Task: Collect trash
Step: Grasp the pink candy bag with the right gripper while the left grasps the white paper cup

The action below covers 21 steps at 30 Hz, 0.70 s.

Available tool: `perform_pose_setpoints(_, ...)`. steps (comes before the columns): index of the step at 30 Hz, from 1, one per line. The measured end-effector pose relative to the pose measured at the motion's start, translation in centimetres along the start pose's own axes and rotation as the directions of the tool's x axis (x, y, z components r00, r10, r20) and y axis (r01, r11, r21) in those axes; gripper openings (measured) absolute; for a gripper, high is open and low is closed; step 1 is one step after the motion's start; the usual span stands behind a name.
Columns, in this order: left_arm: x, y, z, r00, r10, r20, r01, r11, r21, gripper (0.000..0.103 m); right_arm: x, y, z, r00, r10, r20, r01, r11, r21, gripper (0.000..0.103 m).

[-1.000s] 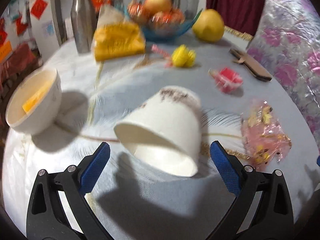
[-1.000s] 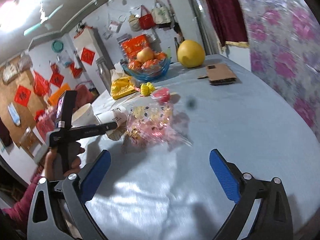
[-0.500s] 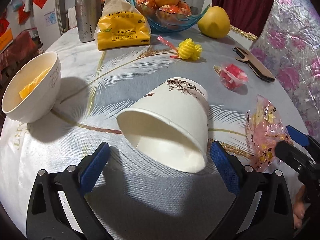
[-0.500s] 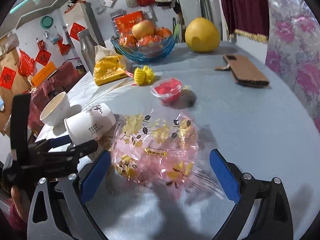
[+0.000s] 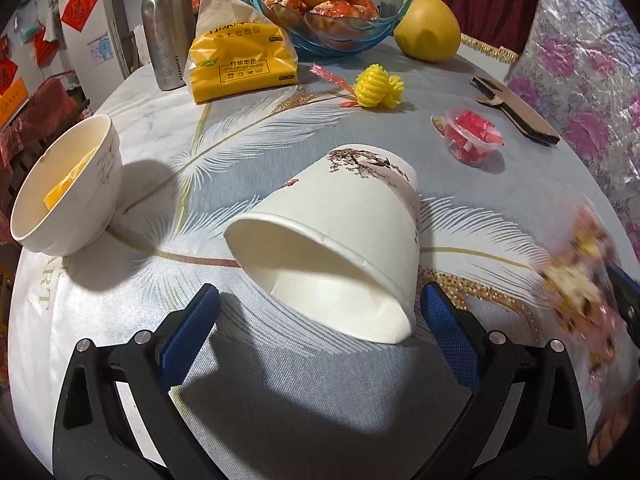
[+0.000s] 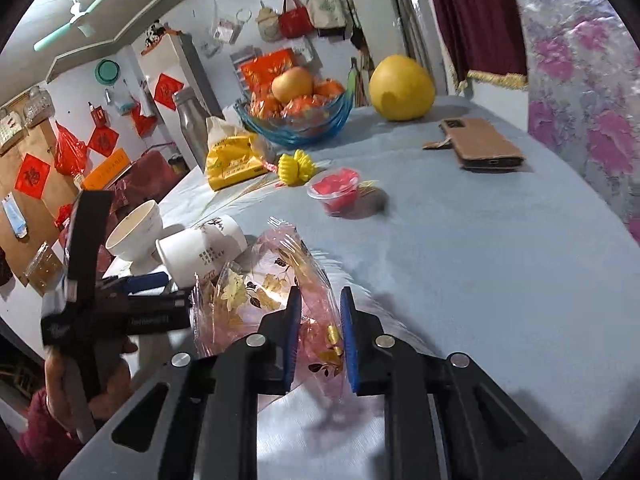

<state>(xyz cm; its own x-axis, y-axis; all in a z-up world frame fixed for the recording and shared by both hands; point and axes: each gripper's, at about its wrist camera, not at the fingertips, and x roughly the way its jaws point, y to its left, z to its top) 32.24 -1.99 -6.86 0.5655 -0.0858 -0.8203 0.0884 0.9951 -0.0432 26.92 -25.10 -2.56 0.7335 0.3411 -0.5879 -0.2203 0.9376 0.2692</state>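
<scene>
Right tongs point(image 6: 319, 338) have just closed on the wrapper point(image 6: 256, 292); the thin film may slip free. Left tongs point(image 5: 320, 332) are open astride the cup point(image 5: 340, 240), which may roll.

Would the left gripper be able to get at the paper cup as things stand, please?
Probably yes. The left gripper is open, and the paper cup lies on its side just ahead of the tips with nothing between. The bowl stands clear to the left.

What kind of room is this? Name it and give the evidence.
Most likely a home dining or living room. A cloth-covered round table holds a glass fruit bowl, a rice bowl and a tissue pack; handbags and red paper decorations hang on the walls.
</scene>
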Motion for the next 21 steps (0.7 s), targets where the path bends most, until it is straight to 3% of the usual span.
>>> perform_pose_setpoints(13, -0.8, 1.2, 1.0, 0.997, -0.012, 0.082, 0.019, 0.997, -0.081, 0.096, -2.0, -2.2, -2.9, 0.999, 0.034, 0.007, -0.035, 0.996, 0.077, 0.021)
perform_pose_setpoints(15, -1.5, 0.8, 0.9, 0.992, -0.029, 0.124, 0.036, 0.998, -0.054, 0.08, -2.4, -2.2, -3.1, 0.999, 0.036, 0.015, -0.037, 0.996, 0.078, 0.021)
perform_pose_setpoints(19, -2.8, -0.4, 0.6, 0.982, -0.023, 0.19, 0.021, 1.0, 0.013, 0.079, -3.9, -2.4, -3.7, 0.999, 0.033, 0.036, -0.036, 0.996, 0.086, 0.021)
perform_pose_setpoints(20, -3.3, -0.9, 0.4, 0.977, -0.035, 0.21, 0.027, 0.999, 0.044, 0.05, -4.3, -2.5, -3.8, 0.999, 0.03, 0.039, -0.034, 0.995, 0.089, 0.021)
perform_pose_setpoints(21, -3.4, -1.2, 0.3, 0.977, -0.047, 0.21, 0.034, 0.997, 0.067, 0.04, -4.7, -2.6, -3.9, 0.999, 0.027, 0.044, -0.031, 0.995, 0.092, 0.021)
